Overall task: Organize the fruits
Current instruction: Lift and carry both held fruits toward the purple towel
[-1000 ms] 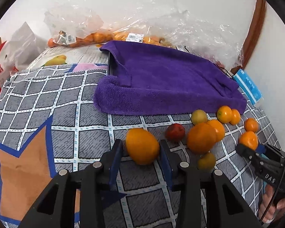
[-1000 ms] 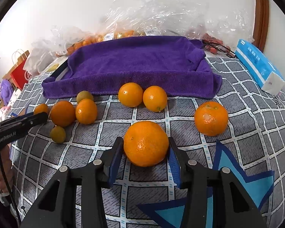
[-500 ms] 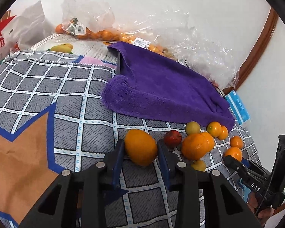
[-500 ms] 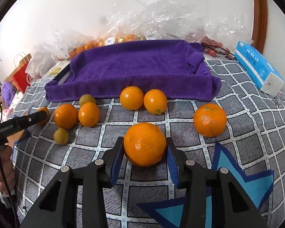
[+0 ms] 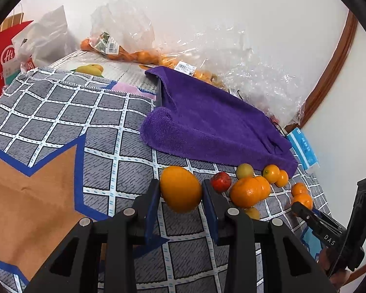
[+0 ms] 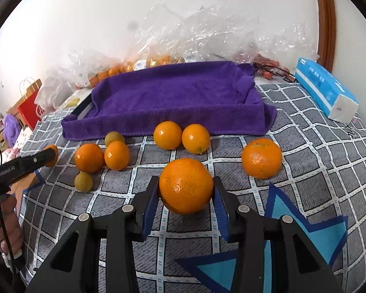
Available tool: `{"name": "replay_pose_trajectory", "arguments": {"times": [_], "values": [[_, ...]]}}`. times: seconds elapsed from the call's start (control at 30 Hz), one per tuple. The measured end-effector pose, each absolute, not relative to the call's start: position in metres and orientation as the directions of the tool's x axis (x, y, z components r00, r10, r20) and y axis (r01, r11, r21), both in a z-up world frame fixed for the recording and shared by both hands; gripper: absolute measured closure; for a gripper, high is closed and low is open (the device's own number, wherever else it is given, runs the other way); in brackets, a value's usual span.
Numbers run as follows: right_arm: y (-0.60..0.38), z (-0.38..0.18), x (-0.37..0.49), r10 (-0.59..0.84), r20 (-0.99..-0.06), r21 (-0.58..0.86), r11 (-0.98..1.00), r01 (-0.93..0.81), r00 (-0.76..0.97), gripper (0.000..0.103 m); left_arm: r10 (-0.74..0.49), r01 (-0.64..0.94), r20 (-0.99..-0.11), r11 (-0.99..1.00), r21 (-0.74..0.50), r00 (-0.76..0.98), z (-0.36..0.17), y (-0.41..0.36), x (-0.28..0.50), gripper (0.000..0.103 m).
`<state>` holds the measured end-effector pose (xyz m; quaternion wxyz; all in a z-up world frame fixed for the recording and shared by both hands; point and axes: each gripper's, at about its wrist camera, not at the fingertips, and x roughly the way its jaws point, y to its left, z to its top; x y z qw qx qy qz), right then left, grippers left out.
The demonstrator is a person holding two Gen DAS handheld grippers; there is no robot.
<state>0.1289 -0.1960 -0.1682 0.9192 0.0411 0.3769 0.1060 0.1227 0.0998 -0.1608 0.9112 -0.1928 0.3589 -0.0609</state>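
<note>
Oranges are sitting clamped in both tools: the left hand-held gripper (image 5: 180, 195) is squeezing a smooth oval orange (image 5: 180, 189) between its blue pads, and the right hand-held gripper (image 6: 186, 195) is pinching a round dimpled orange (image 6: 186, 186), each narrowed onto its fruit over the grey checked cloth (image 6: 317, 146). Beyond the right hand-held gripper, two small oranges (image 6: 181, 135) are lying side by side just before the purple towel-lined tray (image 6: 173, 97), with another large orange (image 6: 261, 158) off to its right. Right of the left hand-held gripper, a small red fruit (image 5: 220, 182) is resting just beside its fingers.
</note>
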Motion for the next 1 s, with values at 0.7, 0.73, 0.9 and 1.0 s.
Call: {"name": "replay_pose_trajectory", "arguments": {"times": [0.7, 0.73, 0.9, 1.0], "values": [[-0.185, -0.122, 0.117, 0.266, -0.609, 0.216, 0.962, -0.166, 0.748, 0.061, -0.226, -0.029, -0.637, 0.931, -0.364, 0.737, -0.117, 0.113, 0.121, 0.07], [-0.186, -0.12, 0.117, 0.27, -0.604, 0.216, 0.961, -0.171, 0.75, 0.061, -0.223, -0.024, -0.634, 0.934, -0.356, 0.741, -0.11, 0.113, 0.123, 0.07], [-0.184, -0.1, 0.134, 0.301, -0.566, 0.21, 0.953, -0.219, 0.767, 0.061, -0.25, 0.002, -0.625, 0.929, -0.37, 0.739, -0.088, 0.111, 0.142, 0.07], [-0.182, -0.089, 0.147, 0.307, -0.547, 0.196, 0.951, -0.237, 0.779, 0.061, -0.246, 0.015, -0.607, 0.933, -0.36, 0.755, -0.073, 0.106, 0.156, 0.07]]}}
